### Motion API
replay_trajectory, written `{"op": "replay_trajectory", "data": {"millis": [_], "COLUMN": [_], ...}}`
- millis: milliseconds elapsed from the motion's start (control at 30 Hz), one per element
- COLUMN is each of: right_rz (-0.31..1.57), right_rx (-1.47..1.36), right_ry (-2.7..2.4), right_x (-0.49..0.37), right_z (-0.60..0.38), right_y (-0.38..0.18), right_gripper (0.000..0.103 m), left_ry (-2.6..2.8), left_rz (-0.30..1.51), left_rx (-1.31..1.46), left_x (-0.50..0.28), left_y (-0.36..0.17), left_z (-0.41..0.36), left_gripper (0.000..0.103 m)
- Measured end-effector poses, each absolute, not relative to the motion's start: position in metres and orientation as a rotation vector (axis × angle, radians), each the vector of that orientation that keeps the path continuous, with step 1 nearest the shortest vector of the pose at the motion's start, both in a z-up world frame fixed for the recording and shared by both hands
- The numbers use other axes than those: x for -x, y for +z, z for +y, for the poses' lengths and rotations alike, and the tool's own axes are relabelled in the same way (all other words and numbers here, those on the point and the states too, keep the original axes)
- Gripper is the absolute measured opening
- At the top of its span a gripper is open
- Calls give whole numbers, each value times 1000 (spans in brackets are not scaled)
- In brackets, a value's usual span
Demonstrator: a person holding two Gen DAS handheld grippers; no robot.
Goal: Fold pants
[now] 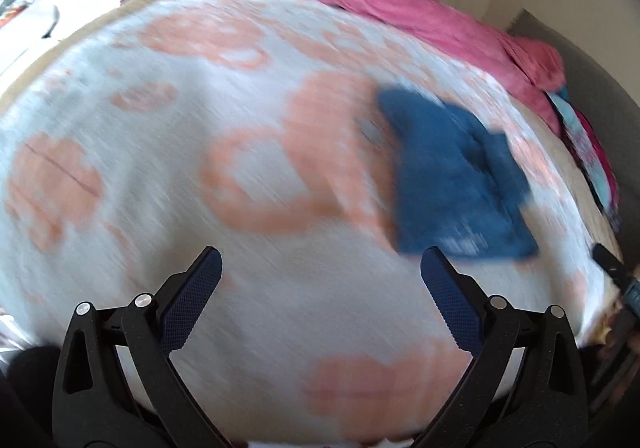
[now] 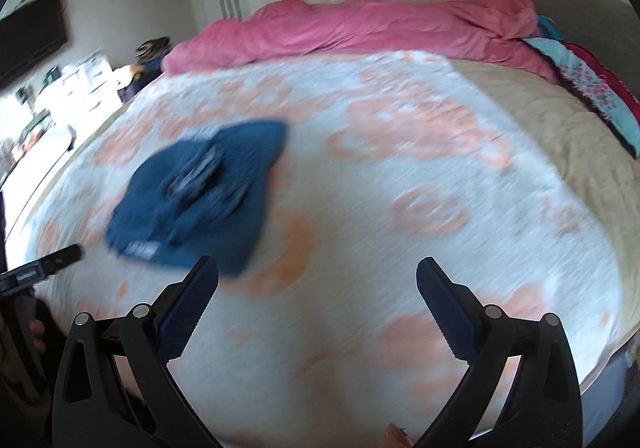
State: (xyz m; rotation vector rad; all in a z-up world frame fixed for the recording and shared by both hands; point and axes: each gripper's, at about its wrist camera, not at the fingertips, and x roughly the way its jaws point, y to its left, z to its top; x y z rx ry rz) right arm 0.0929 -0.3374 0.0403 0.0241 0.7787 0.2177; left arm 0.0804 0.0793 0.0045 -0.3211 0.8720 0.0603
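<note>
**Folded pants on the bed, both grippers released and holding nothing**

Seen on the bed: dark blue pants (image 1: 456, 176), folded into a compact bundle, lying on the white blanket (image 1: 160, 136) with its orange pattern. Both views blurred, so seams and fine folds too smeared to read.

From the left wrist view: left gripper (image 1: 321, 264) with jaws spread wide, nothing between them, only blanket visible in the gap. Pants ahead of the jaws and off to the right, their near edge just beside the tip of the right-hand finger; touching or apart cannot be told through the blur.

From the right wrist view: right gripper (image 2: 318, 274) likewise spread wide and empty. Pants (image 2: 200, 192) ahead of the jaws and to the left, their near corner just beside the tip of the left-hand finger, outside the gap.

Beyond the pants, along the far side of the bed: a bunched pink duvet (image 2: 360, 28). Right of the pants, toward the grey headboard (image 2: 580, 4): a turquoise patterned pillow (image 2: 596, 96).
</note>
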Motion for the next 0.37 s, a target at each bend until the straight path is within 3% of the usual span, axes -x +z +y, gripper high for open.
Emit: {"op": "replay_trajectory", "data": {"millis": [167, 367], "right_rz": [812, 920], "right_rx": [-55, -112], "right_ry": [48, -149], "right_x": [-164, -262], "right_z": [-416, -506], "right_y": [48, 6], "right_gripper": [99, 99], "left_ry": [308, 468], "left_rz": [905, 1003], "left_rx": [266, 274], "left_x": [-131, -218], "left_y": [17, -12], "left_z": [162, 258], "left_gripper": [94, 94]}}
